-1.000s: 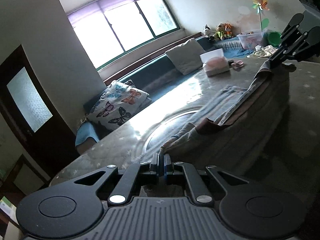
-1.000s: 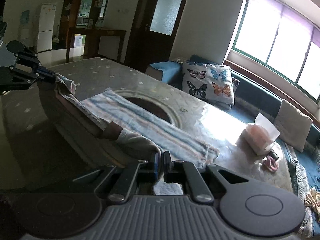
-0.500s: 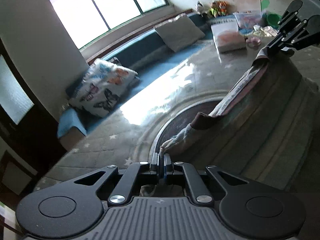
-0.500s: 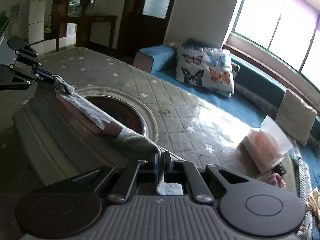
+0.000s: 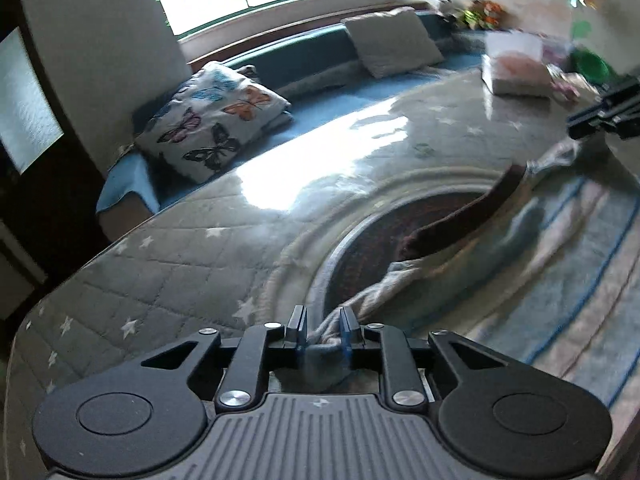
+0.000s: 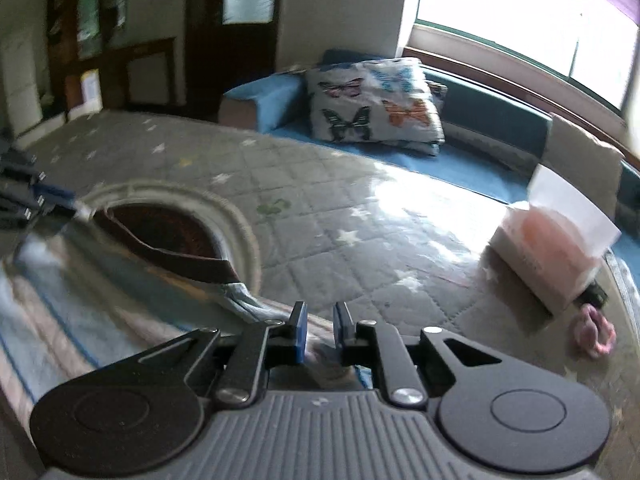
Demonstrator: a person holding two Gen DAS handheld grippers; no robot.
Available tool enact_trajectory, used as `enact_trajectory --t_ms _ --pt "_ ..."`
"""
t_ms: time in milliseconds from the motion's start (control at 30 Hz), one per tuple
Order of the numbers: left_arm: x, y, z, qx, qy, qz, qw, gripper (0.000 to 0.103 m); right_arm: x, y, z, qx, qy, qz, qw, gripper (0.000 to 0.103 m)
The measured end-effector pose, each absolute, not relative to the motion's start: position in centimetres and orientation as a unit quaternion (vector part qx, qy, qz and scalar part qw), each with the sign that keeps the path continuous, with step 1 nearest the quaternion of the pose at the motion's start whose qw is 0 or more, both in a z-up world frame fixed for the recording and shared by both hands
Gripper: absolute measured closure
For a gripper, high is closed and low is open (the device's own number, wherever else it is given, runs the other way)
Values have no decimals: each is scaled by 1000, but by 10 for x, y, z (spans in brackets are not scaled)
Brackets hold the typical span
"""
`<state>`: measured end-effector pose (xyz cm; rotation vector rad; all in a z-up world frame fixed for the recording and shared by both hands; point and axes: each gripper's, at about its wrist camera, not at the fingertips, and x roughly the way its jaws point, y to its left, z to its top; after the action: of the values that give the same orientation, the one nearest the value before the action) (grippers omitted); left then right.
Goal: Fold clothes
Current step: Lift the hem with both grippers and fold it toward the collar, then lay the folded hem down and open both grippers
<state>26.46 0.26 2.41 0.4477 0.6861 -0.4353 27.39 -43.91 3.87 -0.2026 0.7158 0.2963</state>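
- No legible writing or brand marks in either view.
- Left tongs (image 5: 322, 330): jaws parted, a bunch of the striped garment (image 5: 560, 248) lying loosely between them.
- Right tongs (image 6: 320, 328): jaws parted, cloth beneath them.
- Garment: soft knit with blue stripes and a brown collar band, spread on the quilted, star-printed mattress (image 6: 360, 240).
- Butterfly-print pillow (image 6: 376, 106) lies beyond.

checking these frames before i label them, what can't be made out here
- Left wrist view: striped garment is motion-blurred, its type unreadable; its near edge is hidden behind the left hand-held gripper.
- Left wrist view: right hand-held gripper is cut off by the frame edge.
- Right wrist view: cloth between the right hand-held gripper fingers is hidden by its body, so contact is unclear.
- Right wrist view: pink item is too blurred to identify.
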Motion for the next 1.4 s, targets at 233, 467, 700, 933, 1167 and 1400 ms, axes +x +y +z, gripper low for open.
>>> enact_trajectory --t_ms 233,467,700,933,1167,1400 --pt "251 22 53 160 311 -199 915 73 257 -451 49 -71 348 154 922 89" --pt "228 6 48 154 323 -252 899 74 242 -436 44 -59 345 176 920 89" --pt "250 0 27 143 349 -235 896 75 225 -416 52 -85 317 193 925 89" --pt "269 15 13 108 370 -203 900 75 266 -431 24 -41 367 158 916 89" --pt "281 21 13 82 374 -171 908 75 289 -455 7 2 379 113 918 90" --pt "269 -6 29 89 358 -221 903 76 280 -441 23 -11 365 133 922 87"
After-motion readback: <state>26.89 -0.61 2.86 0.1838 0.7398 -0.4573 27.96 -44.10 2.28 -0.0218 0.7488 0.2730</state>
